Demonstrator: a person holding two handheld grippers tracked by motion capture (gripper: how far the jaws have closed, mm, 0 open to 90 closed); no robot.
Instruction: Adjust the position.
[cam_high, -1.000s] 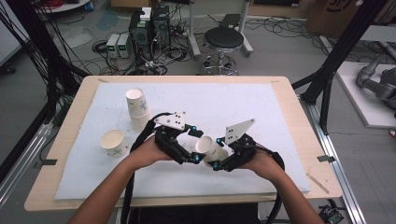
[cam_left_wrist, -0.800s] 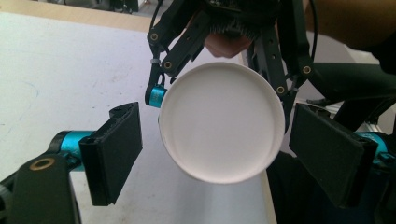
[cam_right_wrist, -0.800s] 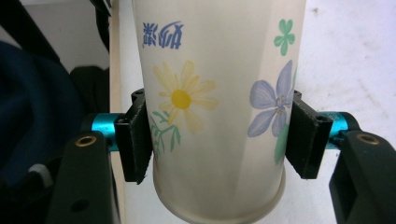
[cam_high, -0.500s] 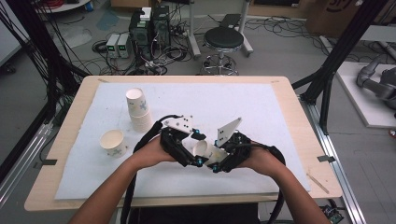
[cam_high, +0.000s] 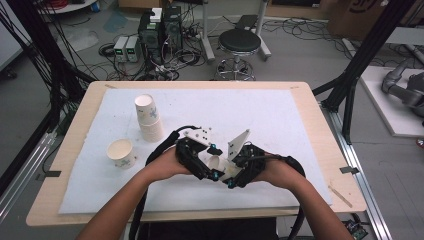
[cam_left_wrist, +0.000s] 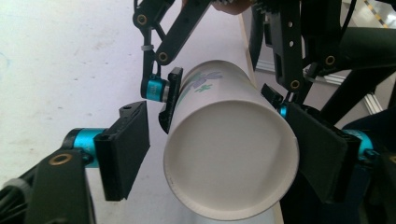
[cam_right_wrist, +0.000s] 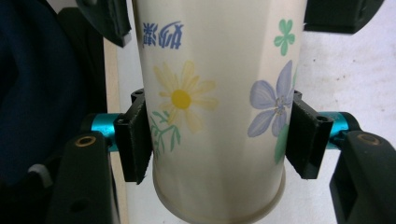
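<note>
Between the two grippers, above the near middle of the counter (cam_high: 300, 115), a paper cup (cam_left_wrist: 231, 154) is held level. The right gripper (cam_right_wrist: 217, 140) is clenched on it near the base, a pad pressed to each side. The left gripper (cam_left_wrist: 229, 154) has just been closing around the open mouth; its right pad appears to touch the rim while the left pad (cam_left_wrist: 123, 149) stands just clear, so no grip is made there yet.

If nested cups are being pulled apart, which is only a guess, the closing should be finished gently, since the thin rim is judged easy to crush. The pull is best made straight along the cup's axis, with the right grip kept steady.

On the cup wall a yellow flower, a violet flower and a green clover are printed, with two blue characters that cannot be read. Farther left, a stack of cups (cam_high: 148, 117) and a single cup (cam_high: 121, 152) stand on the white mat.
</note>
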